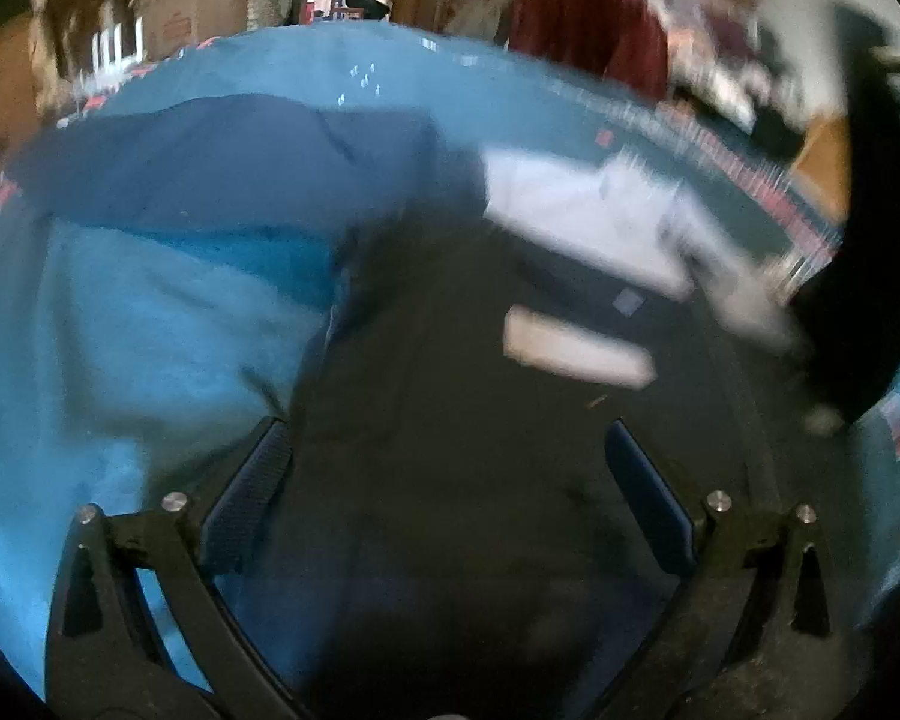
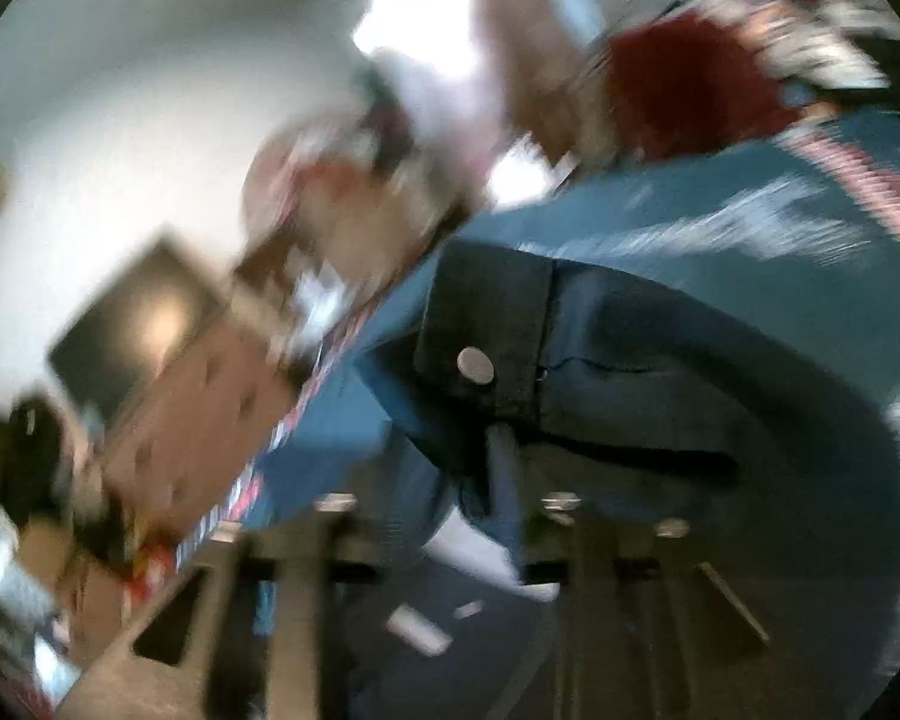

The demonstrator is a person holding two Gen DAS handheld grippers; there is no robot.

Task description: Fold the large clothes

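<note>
The dark garment (image 1: 450, 420) lies spread on the blue-covered tabletop (image 1: 150, 330), running lengthwise away from the left hand-held gripper (image 1: 450, 480), whose jaws stand wide apart with cloth between them but not clamped. The right hand-held gripper (image 2: 444, 516) sits at the garment's snap-buttoned edge (image 2: 475, 365) near the tabletop's patterned border; blur prevents telling whether it grips the cloth. In my judgement the left is better placed over the body, the right over that end.
</note>
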